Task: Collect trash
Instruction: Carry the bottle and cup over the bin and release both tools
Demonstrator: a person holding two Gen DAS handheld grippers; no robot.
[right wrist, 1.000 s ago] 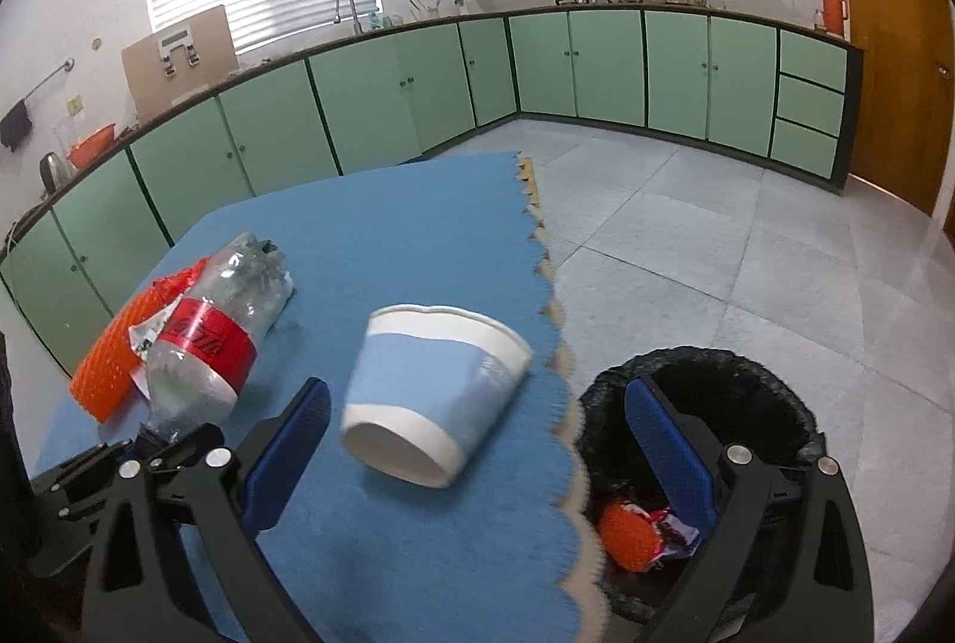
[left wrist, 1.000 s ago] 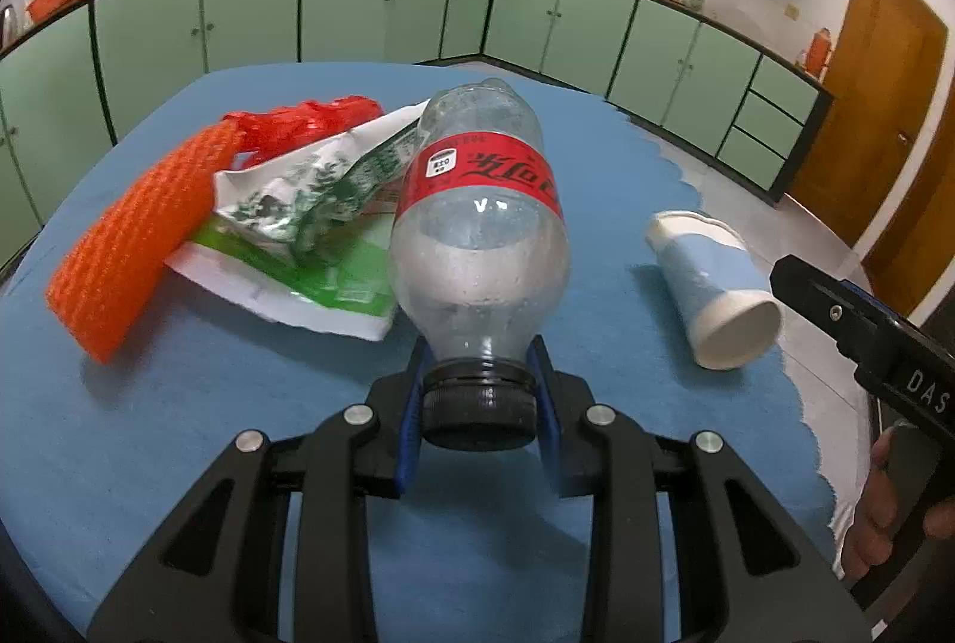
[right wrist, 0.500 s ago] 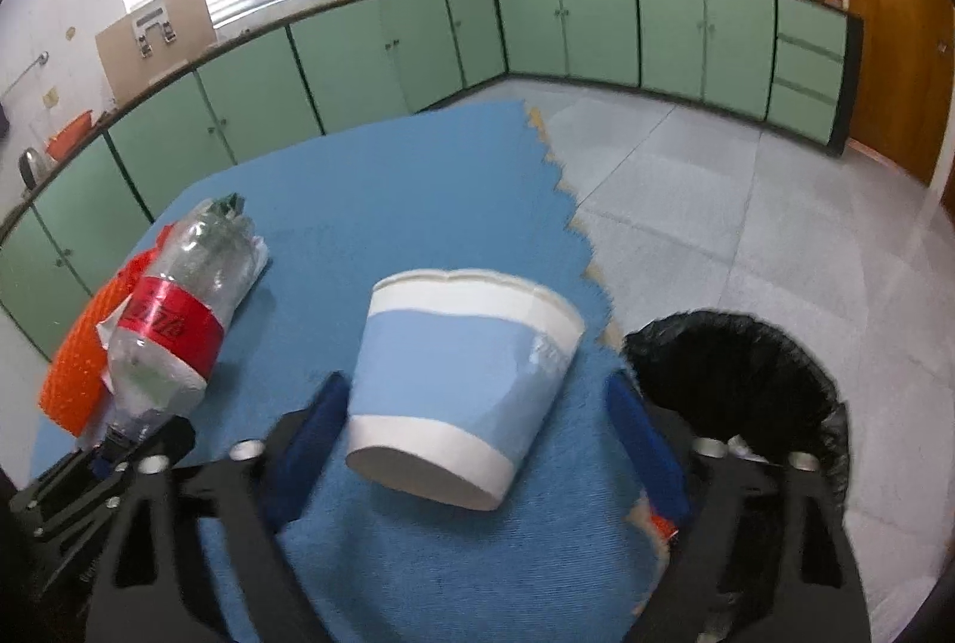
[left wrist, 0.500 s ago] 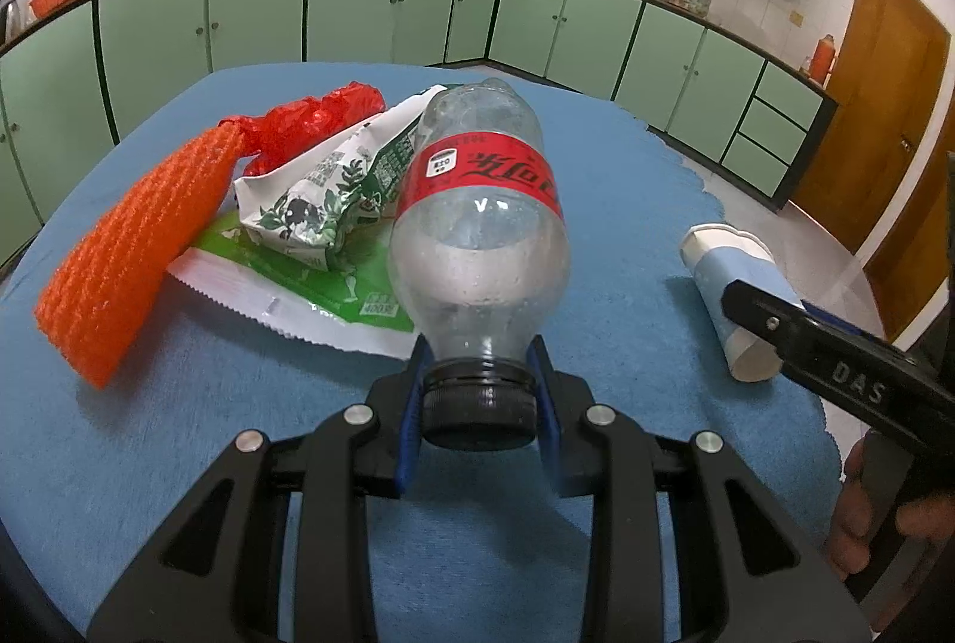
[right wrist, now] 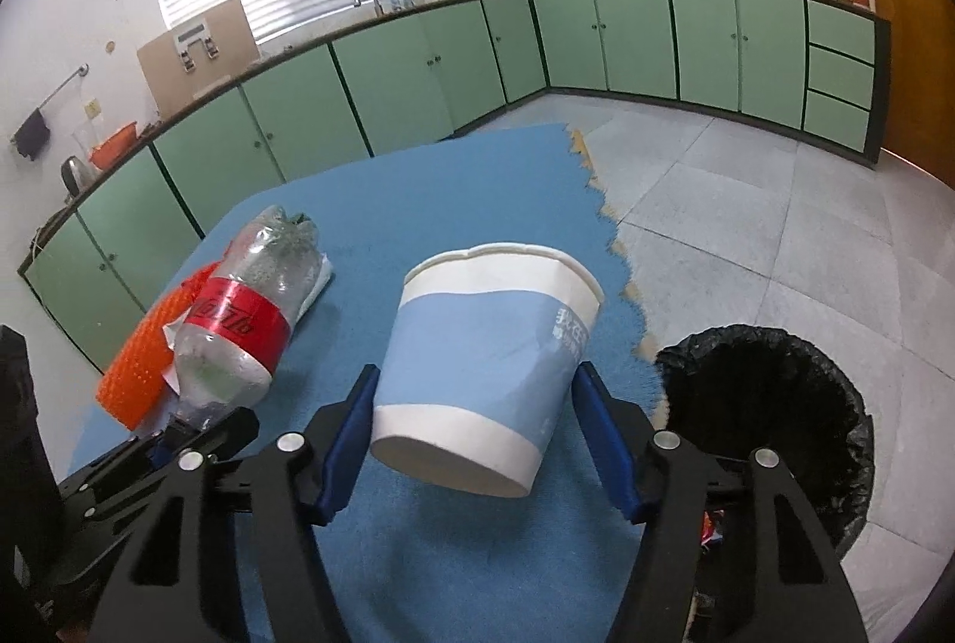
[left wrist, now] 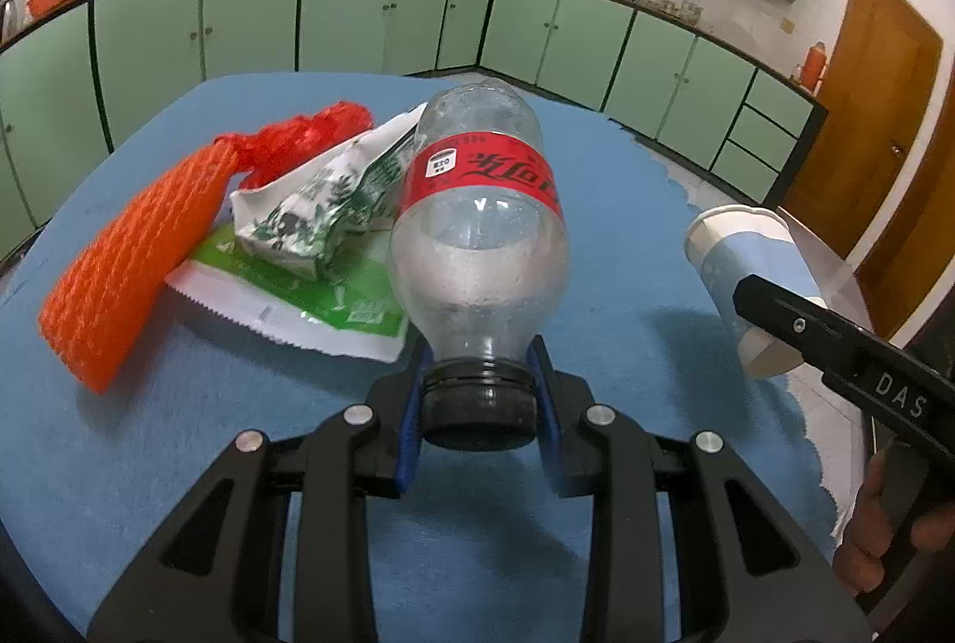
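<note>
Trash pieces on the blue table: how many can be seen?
5: bottle in the left gripper; cup between the right gripper's closing jaws; orange net, red net and wrapper behind. More may lie underneath.

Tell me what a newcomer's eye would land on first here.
The red-labelled bottle, clamped by its black cap in the left gripper, fills the left wrist view. The blue and white paper cup sits between the closing jaws of the right gripper, with the black-lined bin on the floor to its right.
</note>
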